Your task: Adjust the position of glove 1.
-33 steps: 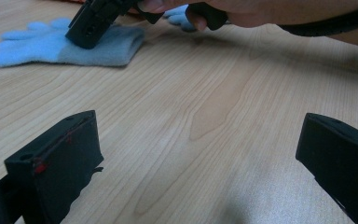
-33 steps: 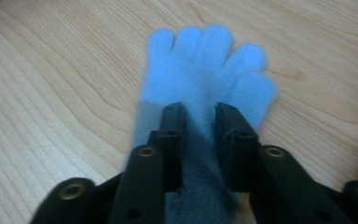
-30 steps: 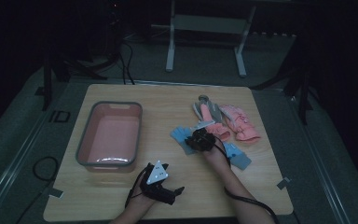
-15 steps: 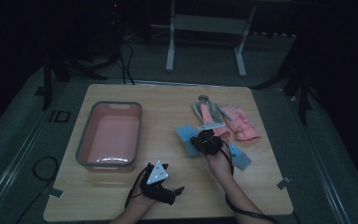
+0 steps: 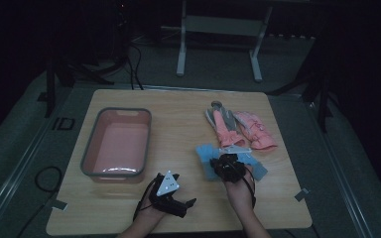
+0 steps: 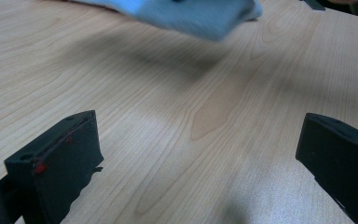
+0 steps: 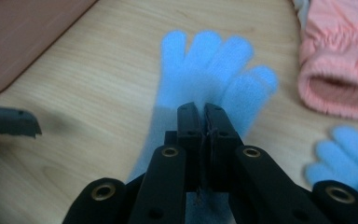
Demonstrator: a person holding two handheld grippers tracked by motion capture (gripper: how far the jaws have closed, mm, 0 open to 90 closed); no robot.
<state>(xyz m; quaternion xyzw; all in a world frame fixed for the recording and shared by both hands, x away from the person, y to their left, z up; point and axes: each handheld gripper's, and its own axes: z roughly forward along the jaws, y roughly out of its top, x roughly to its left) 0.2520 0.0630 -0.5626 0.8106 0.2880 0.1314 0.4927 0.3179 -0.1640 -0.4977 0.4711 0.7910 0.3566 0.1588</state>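
On the pale wood table [image 5: 178,106], the high view shows dark surroundings and "ID" on the grey floor mat [image 5: 62,124] at left. The right gripper [image 5: 226,166] hangs near the front right edge. In the left gripper view, the left gripper [image 6: 196,154] stands released over bare wood. In the right gripper view, clenched jaws grasp the blue glove [image 7: 205,79].

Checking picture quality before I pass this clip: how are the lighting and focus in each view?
High view: dim overall, room behind nearly black, the table and pink bin still readable. Left gripper view: bright wood grain sharp, the blue glove at the top edge blurred. Right gripper view: shut right gripper fairly sharp, held blue glove and pink glove soft.
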